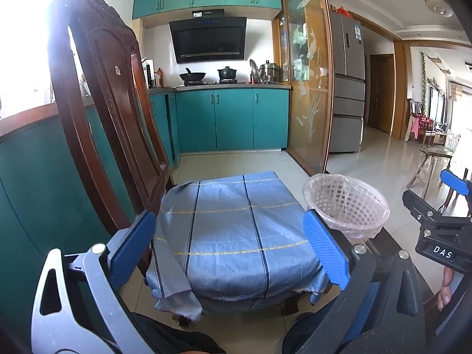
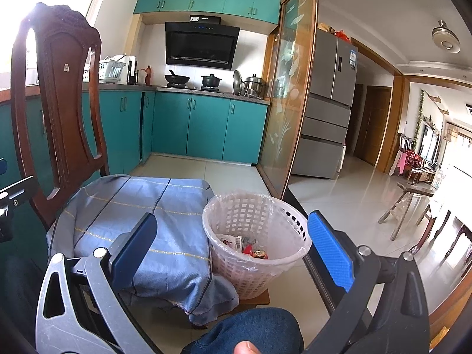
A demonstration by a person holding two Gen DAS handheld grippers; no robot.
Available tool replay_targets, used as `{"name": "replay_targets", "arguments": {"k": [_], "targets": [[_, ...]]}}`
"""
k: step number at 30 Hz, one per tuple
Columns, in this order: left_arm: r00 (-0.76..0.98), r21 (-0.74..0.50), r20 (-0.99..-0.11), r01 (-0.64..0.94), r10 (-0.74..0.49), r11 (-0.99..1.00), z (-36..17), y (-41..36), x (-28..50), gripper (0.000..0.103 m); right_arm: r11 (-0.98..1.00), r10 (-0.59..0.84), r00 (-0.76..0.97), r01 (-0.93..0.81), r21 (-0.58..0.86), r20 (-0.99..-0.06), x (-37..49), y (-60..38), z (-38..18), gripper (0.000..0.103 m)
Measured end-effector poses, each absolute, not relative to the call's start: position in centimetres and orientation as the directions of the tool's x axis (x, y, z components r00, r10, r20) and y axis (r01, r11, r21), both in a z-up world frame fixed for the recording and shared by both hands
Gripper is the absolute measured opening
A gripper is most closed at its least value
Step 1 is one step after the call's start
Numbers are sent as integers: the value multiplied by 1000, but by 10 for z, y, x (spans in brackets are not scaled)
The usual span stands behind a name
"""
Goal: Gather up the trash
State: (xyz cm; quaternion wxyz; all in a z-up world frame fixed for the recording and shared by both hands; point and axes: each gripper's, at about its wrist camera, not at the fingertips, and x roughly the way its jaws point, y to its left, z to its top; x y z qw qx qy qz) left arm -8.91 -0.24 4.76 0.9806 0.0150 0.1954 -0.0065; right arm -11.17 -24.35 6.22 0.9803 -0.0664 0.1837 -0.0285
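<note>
A pale lattice waste basket (image 2: pixel 253 236) lined with a clear bag stands to the right of a chair seat covered by a blue striped cloth (image 1: pixel 233 236). Several colourful wrappers (image 2: pixel 247 247) lie at the basket's bottom. In the left wrist view the basket (image 1: pixel 346 203) is at the right, its contents hidden. My left gripper (image 1: pixel 230 244) hovers open over the cloth with nothing between its blue fingers. My right gripper (image 2: pixel 233 247) is open and empty above the near side of the basket. The right gripper's body (image 1: pixel 436 224) shows at the far right of the left wrist view.
A dark carved wooden chair back (image 1: pixel 100 94) rises at the left. Teal kitchen cabinets (image 1: pixel 233 118), a stove with pots and a glass sliding door (image 1: pixel 309 88) lie beyond. A person's denim knee (image 2: pixel 250 330) is at the bottom. Tiled floor stretches right toward a wooden stool (image 2: pixel 410 203).
</note>
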Motion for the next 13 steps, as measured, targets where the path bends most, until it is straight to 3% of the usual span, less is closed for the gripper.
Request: {"name": "replay_targets", "arguments": {"k": [8, 13], "targets": [[910, 8, -415, -14, 16, 1000, 44, 6, -70, 100, 990, -86, 917, 35, -138, -389, -92, -247, 54, 100], [862, 39, -498, -90, 98, 995, 25, 10, -36, 100, 997, -30, 900, -5, -78, -434, -75, -250, 55, 100]]}}
